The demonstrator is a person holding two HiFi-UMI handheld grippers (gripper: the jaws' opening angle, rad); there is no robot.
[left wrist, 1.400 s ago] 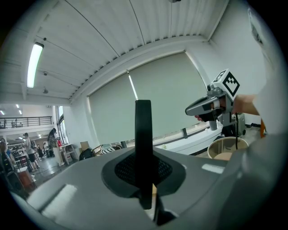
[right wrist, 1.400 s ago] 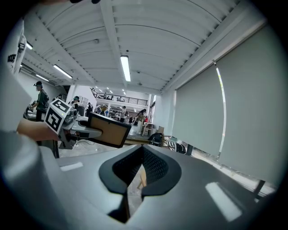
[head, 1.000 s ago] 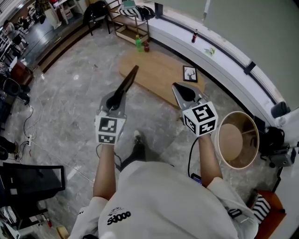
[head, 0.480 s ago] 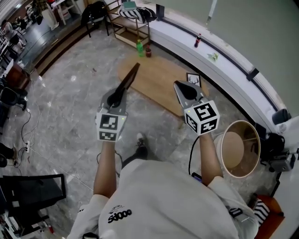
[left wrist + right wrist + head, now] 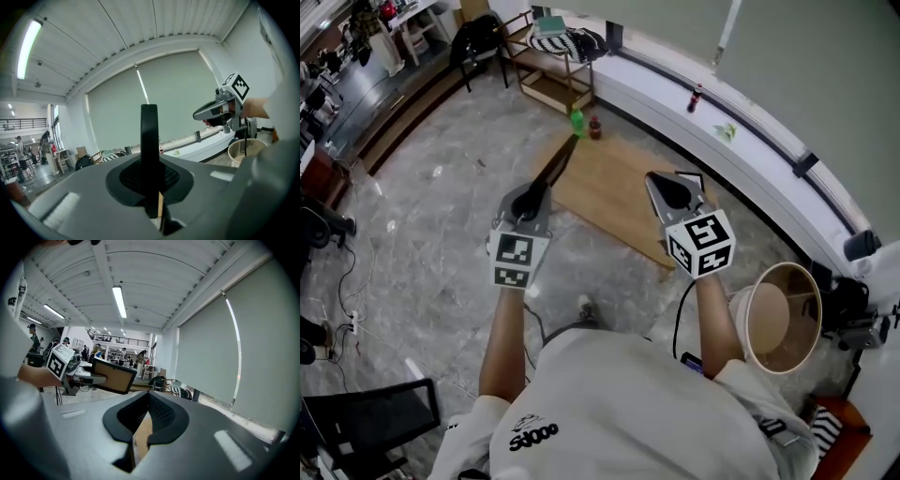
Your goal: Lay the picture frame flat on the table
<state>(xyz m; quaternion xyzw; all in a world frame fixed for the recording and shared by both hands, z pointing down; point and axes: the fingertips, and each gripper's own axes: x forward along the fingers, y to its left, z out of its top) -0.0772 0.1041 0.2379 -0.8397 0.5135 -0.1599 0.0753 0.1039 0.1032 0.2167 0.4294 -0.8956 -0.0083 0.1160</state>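
Picture frame (image 5: 557, 165), thin edge upward, is clenched in the left gripper (image 5: 536, 190); the right gripper (image 5: 662, 181) is closed and empty, over the wooden table (image 5: 602, 192).

Matt wooden table (image 5: 609, 192), glossy marbled stone floor (image 5: 431, 216), matt black picture frame (image 5: 555, 167)

Bright, even light from ceiling tubes (image 5: 119, 301); strong fisheye bending, dark corners.
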